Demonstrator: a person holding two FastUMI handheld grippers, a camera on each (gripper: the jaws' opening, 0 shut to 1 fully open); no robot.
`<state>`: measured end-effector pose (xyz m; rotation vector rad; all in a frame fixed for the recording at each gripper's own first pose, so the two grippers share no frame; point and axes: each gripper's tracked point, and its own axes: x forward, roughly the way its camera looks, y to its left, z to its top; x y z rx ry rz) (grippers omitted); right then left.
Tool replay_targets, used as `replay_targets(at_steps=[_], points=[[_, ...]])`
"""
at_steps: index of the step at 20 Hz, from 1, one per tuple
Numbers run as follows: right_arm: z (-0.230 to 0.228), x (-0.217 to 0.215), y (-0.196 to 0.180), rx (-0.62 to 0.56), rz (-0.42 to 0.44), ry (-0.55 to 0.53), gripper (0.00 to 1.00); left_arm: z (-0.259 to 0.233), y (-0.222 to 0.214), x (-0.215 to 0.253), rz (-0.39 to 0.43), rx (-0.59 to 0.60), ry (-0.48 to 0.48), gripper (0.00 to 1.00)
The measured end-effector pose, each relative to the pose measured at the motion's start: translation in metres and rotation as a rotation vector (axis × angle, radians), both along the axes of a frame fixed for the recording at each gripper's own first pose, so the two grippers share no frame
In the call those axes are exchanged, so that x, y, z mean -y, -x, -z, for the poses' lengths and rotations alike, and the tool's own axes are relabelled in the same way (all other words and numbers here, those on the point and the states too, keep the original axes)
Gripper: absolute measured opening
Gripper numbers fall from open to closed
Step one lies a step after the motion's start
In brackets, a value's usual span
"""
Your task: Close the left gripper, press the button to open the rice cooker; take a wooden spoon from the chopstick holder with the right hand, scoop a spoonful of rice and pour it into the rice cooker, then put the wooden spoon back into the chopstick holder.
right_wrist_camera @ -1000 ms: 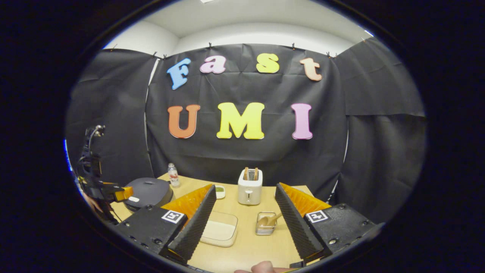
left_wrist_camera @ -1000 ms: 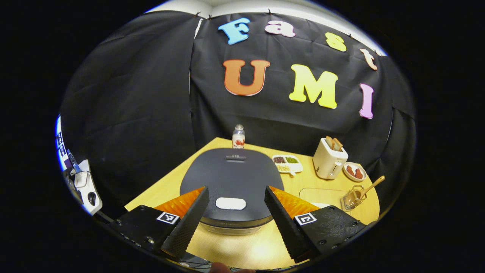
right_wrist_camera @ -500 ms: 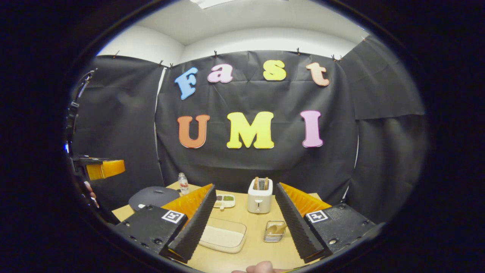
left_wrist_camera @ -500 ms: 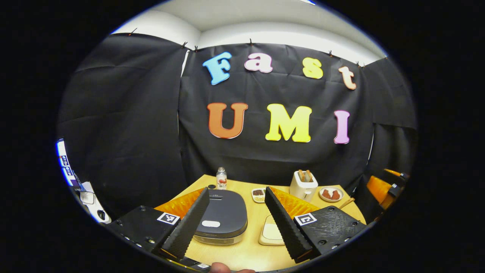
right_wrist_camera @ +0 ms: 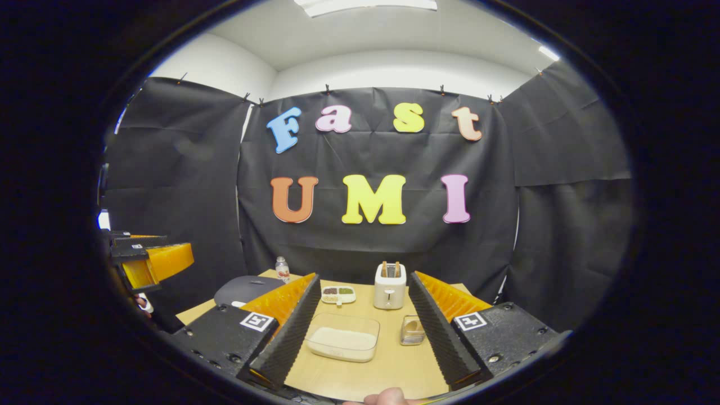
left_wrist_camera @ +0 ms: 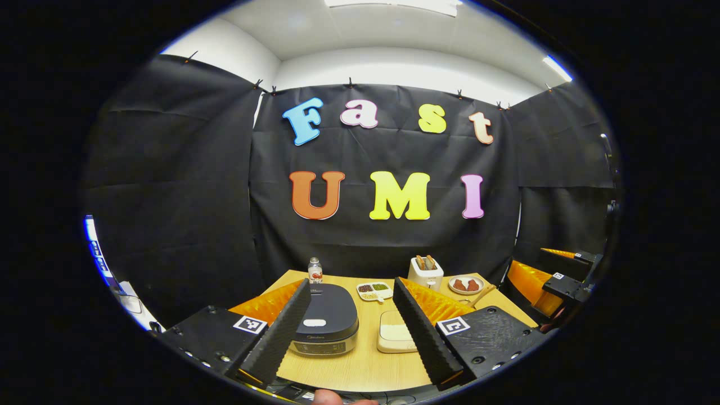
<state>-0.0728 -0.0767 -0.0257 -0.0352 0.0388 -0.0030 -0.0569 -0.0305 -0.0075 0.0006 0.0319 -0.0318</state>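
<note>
Wooden table (right_wrist_camera: 388, 365) ahead: we hold both grippers (left_wrist_camera: 351, 329) (right_wrist_camera: 360, 332) back, jaws wide, empty, for overview. Cooker (left_wrist_camera: 329, 318) lid down, left; spoon (right_wrist_camera: 413, 326) in holder (right_wrist_camera: 412, 336) by rice (right_wrist_camera: 342, 339).

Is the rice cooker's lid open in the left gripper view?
No, the rice cooker has its lid down flat over the body.

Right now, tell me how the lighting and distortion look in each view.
Left gripper view: ceiling light strips glare at the top, the tabletop is evenly lit, and the fisheye bows the booth walls. Right gripper view: the same bright ceiling strip, with the rice container sharp.
</note>
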Motion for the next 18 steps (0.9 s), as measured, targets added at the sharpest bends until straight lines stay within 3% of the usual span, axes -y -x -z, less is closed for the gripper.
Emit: replay_targets(at_steps=[7,12,18], points=[[0.001,-0.028,0.051,-0.011,0.02,0.001,1.0,-0.004,0.043,-0.012,0.031,0.02,-0.003,0.94],[-0.001,-0.028,0.059,-0.003,0.021,0.002,0.96,-0.006,0.048,-0.013,0.02,0.026,0.003,0.95],[-0.001,-0.03,0.059,-0.007,0.005,-0.001,1.0,-0.005,0.05,-0.014,0.01,0.018,0.009,0.94]])
